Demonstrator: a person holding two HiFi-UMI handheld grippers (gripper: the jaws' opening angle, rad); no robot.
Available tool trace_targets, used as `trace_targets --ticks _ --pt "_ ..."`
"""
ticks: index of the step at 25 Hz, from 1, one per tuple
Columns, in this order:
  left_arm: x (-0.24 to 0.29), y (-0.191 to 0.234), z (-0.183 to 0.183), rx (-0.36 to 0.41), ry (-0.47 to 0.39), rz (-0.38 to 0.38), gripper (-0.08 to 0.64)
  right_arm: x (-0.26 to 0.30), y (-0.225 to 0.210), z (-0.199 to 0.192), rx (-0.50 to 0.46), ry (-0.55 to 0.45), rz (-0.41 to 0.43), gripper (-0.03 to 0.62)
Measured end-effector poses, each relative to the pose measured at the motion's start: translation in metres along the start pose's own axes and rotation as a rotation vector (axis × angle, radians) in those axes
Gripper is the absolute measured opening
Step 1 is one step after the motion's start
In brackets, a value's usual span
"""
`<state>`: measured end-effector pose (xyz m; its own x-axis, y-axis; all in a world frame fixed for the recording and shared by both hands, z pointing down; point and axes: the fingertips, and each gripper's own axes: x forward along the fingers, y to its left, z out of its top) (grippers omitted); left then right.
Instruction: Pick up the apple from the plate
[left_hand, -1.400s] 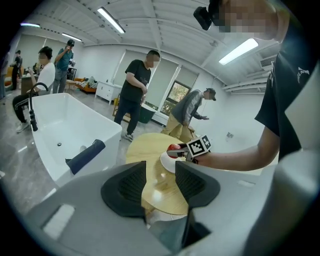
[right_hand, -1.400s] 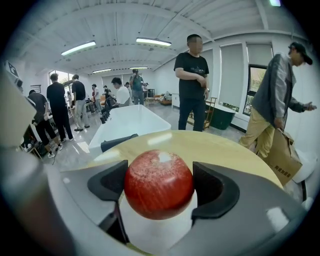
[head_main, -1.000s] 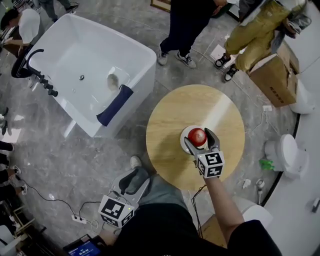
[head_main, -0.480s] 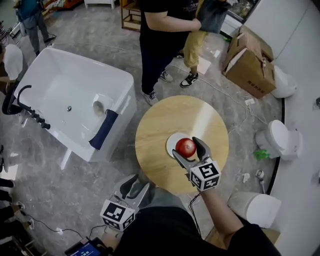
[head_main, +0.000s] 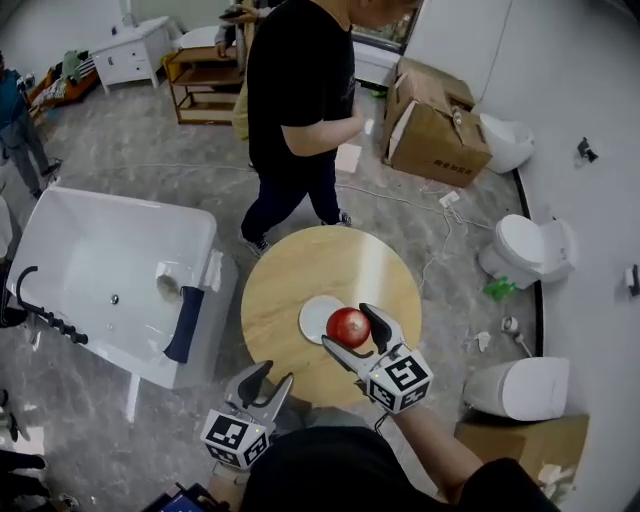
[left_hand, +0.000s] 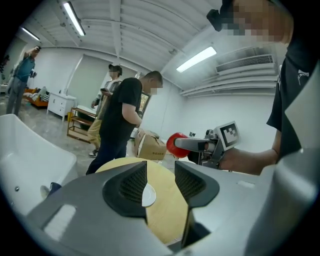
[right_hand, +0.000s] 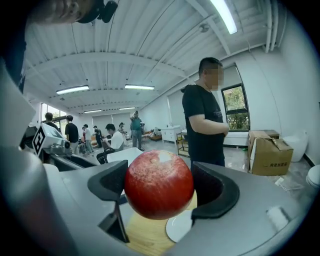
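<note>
The red apple (head_main: 348, 326) hangs in the air with my right gripper (head_main: 347, 327) shut on it. It sits just right of the empty white plate (head_main: 316, 318), which lies on the round wooden table (head_main: 300, 270). In the right gripper view the apple (right_hand: 159, 184) fills the gap between both pads, with the plate (right_hand: 180, 226) below it. My left gripper (head_main: 272, 372) is low by my body at the table's near edge, open and holding nothing. In the left gripper view the apple (left_hand: 175, 145) shows up high, above the plate (left_hand: 148, 196).
A person (head_main: 300, 100) stands at the table's far side. A white bathtub (head_main: 110, 270) is to the left. A cardboard box (head_main: 435, 125) and a toilet (head_main: 525, 245) are at the right, another toilet (head_main: 515, 385) nearer. More people stand in the background.
The apple has risen off the plate in my right gripper and now sits to the plate's right. My head view has swung upward, and a person has come to the table's far side.
</note>
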<state>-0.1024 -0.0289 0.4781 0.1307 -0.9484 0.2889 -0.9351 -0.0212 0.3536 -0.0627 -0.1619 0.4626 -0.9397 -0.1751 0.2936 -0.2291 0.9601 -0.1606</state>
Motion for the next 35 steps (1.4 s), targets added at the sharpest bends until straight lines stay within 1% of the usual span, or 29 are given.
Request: trace_targets --ticks 10,17,22,27,31,35 --pt "0.054 -0.031 0.030 0.086 0.021 -0.185 0.181 -0.062 -0.006 0.036 0.050 -0.155 -0.096 0.408" --pt "0.088 -0.059 0.041 0.130 0.039 -0.298 0.181 -0.117 -0.021 0.046 0.077 -0.229 -0.214 0.408" --pt "0.106 -0.077 0.043 0.153 0.054 -0.370 0.181 -0.153 -0.034 0.043 0.099 -0.267 -0.316 0.408" --pt "0.118 -0.095 0.040 0.174 0.073 -0.431 0.179 -0.181 -0.042 0.032 0.122 -0.288 -0.398 0.408" --pt "0.122 -0.108 0.038 0.186 0.081 -0.466 0.181 -0.197 -0.046 0.023 0.141 -0.296 -0.447 0.408" --pt "0.125 -0.121 0.034 0.187 0.093 -0.481 0.181 -0.213 -0.053 0.015 0.155 -0.293 -0.474 0.408"
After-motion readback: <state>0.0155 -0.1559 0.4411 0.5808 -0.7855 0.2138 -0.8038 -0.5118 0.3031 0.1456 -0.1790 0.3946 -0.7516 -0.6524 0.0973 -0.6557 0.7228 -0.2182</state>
